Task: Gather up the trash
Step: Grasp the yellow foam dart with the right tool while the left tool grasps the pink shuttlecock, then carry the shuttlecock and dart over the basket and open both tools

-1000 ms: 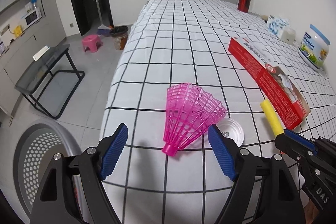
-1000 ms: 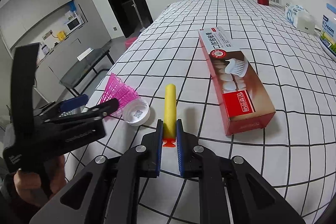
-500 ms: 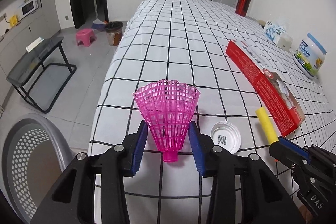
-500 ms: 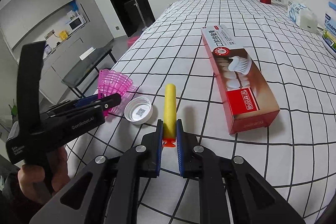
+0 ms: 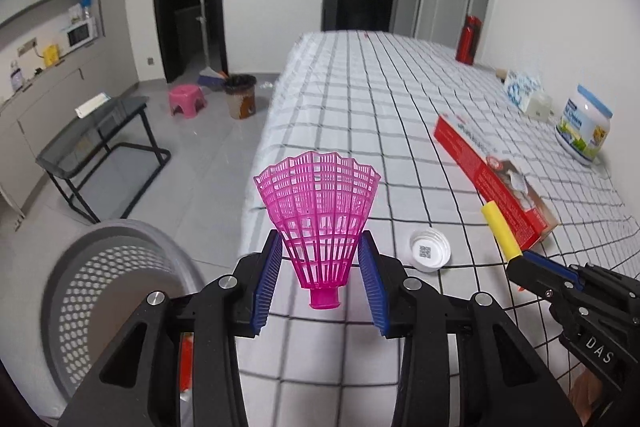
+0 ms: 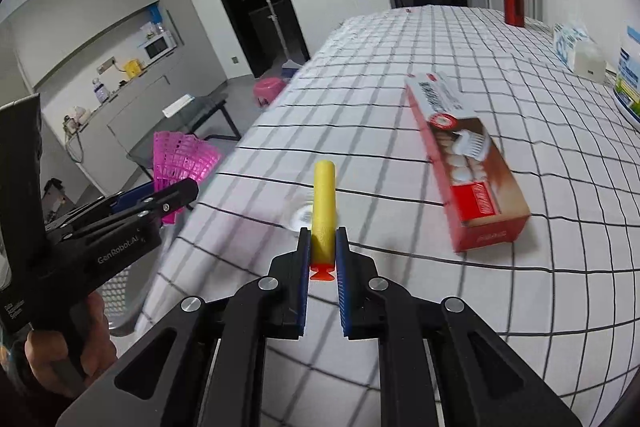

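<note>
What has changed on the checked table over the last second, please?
The left gripper closed on the pink shuttlecock and lifted it off the cloth. The right gripper raised the yellow foam dart it already held. The white cap and red box stayed put.

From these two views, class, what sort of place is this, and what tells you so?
Probably a room in a home with a kitchen corner: a microwave sits in a wall niche, a broom stands beside a bin on the tiled floor, and a checked cloth covers a long surface.

My pink mesh shuttlecock (image 5: 318,223) stands cork-down, clear of the cloth. My yellow foam dart (image 6: 323,211) points away, orange tip nearest me.
</note>
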A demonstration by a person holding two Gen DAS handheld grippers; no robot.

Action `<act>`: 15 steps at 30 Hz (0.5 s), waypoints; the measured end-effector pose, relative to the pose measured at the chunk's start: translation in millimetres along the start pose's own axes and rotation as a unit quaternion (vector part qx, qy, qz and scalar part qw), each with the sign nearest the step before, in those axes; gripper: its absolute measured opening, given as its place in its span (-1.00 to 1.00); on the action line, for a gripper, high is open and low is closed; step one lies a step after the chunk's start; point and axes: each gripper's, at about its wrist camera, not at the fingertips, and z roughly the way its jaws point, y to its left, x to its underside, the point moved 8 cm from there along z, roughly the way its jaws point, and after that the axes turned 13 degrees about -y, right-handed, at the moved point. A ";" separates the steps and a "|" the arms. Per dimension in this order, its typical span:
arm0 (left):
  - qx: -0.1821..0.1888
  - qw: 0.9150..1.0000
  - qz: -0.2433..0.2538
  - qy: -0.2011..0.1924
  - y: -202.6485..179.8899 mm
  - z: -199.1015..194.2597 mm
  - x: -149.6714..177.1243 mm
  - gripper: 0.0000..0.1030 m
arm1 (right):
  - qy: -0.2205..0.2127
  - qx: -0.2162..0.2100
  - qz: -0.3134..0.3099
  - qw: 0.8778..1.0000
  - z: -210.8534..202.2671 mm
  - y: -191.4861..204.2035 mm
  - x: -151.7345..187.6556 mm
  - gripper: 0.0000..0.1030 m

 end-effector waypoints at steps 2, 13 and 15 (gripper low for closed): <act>-0.016 1.000 -0.001 -0.014 13.5 -14.0 -6.0 -0.25 | -0.004 -0.008 -0.011 1.000 -2.7 13.5 -4.1 -0.77; -0.111 0.993 -0.018 -0.040 115.3 -66.4 -7.2 -0.25 | 0.001 -0.098 -0.068 0.993 3.8 123.9 -6.8 -0.77; -0.127 0.991 -0.023 -0.036 135.9 -71.5 -2.2 -0.25 | 0.011 -0.119 -0.073 0.990 11.3 145.5 -3.0 -0.77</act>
